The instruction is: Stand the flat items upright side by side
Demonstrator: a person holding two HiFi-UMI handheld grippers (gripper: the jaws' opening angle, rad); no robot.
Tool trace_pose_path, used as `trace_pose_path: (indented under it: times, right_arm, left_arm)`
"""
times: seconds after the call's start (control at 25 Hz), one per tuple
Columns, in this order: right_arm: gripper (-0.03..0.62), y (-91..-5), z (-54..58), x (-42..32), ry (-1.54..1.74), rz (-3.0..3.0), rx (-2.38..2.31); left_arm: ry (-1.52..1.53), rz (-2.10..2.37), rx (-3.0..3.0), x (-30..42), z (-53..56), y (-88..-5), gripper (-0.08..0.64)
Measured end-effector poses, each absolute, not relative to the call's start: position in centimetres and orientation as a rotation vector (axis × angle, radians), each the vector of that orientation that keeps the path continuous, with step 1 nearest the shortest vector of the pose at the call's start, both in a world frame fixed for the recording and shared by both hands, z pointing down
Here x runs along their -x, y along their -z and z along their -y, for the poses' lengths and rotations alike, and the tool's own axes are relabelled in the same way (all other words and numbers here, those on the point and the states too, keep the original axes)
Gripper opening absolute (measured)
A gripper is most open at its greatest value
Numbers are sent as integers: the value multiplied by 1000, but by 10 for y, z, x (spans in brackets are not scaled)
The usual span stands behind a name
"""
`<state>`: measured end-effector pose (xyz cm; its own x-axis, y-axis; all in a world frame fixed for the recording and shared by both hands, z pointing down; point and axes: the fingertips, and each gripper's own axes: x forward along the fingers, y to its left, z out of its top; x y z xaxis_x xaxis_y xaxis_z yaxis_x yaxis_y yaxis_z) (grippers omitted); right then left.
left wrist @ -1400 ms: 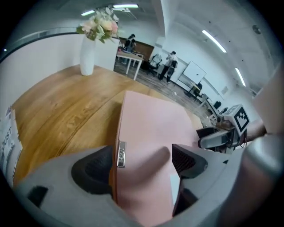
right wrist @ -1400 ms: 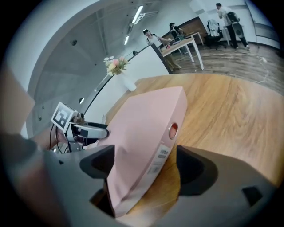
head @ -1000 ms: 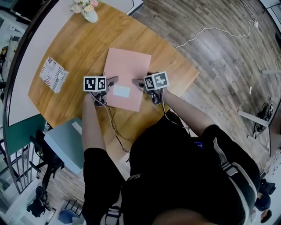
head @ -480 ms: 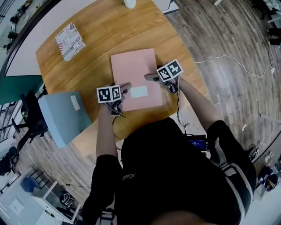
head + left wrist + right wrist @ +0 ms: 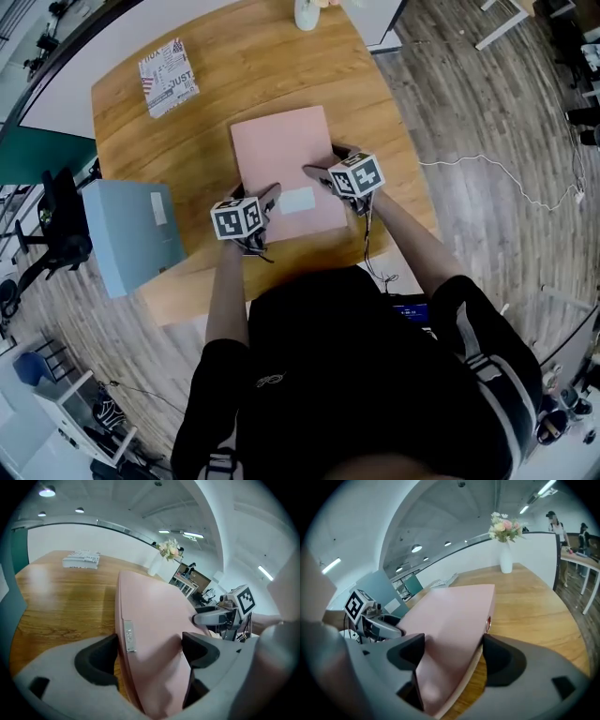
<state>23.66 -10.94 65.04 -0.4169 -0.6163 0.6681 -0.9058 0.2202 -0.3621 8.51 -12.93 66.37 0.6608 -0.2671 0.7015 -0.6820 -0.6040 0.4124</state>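
A pink folder (image 5: 281, 159) lies on the round wooden table (image 5: 216, 112), its white label toward me. My left gripper (image 5: 265, 202) is at the folder's near left corner. In the left gripper view its pads press the folder (image 5: 150, 616) from both sides. My right gripper (image 5: 326, 164) is at the near right edge. Its jaws are closing with the folder (image 5: 450, 616) between them, both pads touching it. Each gripper shows in the other's view: the right gripper (image 5: 211, 617) and the left gripper (image 5: 379, 623).
A blue-grey folder (image 5: 131, 234) lies flat at the table's left edge, partly overhanging it. A patterned book (image 5: 169, 64) lies at the far left and a white vase (image 5: 307, 11) stands at the far edge. A chair (image 5: 56, 225) stands left of the table; a cable (image 5: 497, 169) crosses the floor at the right.
The head view has swung, so the table sits differently in the picture. Both grippers stay at the pink folder's near end, and the folder lies where it was.
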Motion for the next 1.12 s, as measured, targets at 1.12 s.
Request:
trace_pose_path:
  times: [1.12]
  right_arm:
    - [410, -512, 76, -229, -39, 2363, -1748]
  left_arm:
    - [-524, 1253, -2902, -91, 137, -556, 433]
